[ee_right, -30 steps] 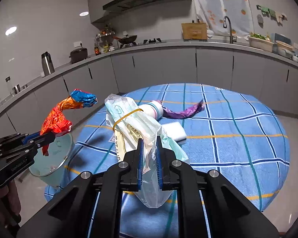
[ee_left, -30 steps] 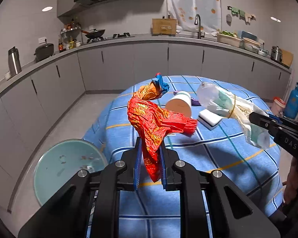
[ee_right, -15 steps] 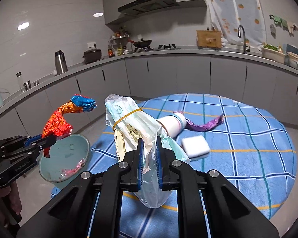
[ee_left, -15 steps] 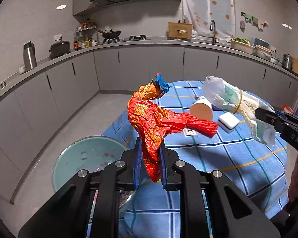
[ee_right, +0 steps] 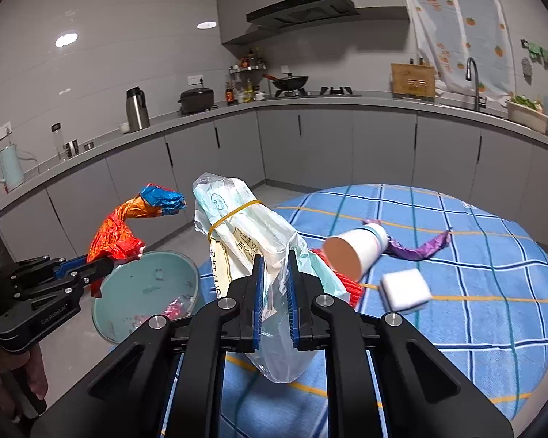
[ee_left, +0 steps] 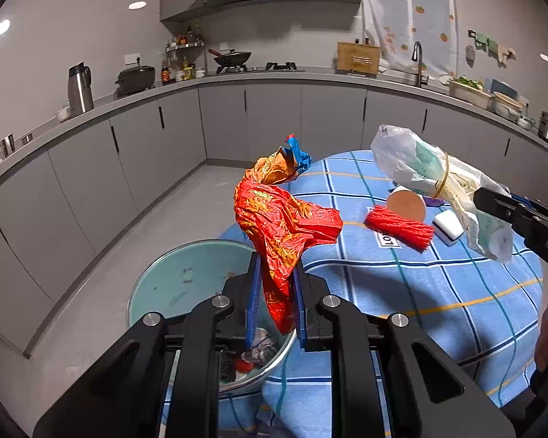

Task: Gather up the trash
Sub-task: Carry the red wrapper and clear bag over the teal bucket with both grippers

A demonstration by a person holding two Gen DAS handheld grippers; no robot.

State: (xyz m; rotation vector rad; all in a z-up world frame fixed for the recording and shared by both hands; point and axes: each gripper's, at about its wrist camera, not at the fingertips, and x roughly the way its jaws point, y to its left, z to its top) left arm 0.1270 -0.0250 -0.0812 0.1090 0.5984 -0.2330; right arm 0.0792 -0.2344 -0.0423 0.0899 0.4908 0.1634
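My left gripper [ee_left: 276, 277] is shut on a crumpled red and orange foil wrapper [ee_left: 279, 215] with a blue tip, held in the air over the near rim of a pale green bin [ee_left: 179, 281]. My right gripper [ee_right: 274, 277] is shut on a clear plastic bag [ee_right: 244, 226] bound with a yellow rubber band, held above the table's left edge. In the right wrist view the left gripper [ee_right: 102, 264] and the wrapper [ee_right: 122, 230] hang over the bin [ee_right: 142, 284]. The bag [ee_left: 431, 175] and right gripper [ee_left: 493, 200] show at the right of the left wrist view.
A round table with a blue checked cloth [ee_right: 475, 292] carries a tipped paper cup [ee_right: 354, 250], a white sponge [ee_right: 405, 288], a purple wrapper [ee_right: 416, 250] and a red ridged packet [ee_left: 400, 226]. Several scraps lie inside the bin. Grey cabinets [ee_left: 164, 153] curve behind. A hand [ee_right: 18, 376] holds the left gripper.
Both grippers have moved left, off the table toward the bin, each still holding its item. The bin has come closer and now lies under the left gripper.
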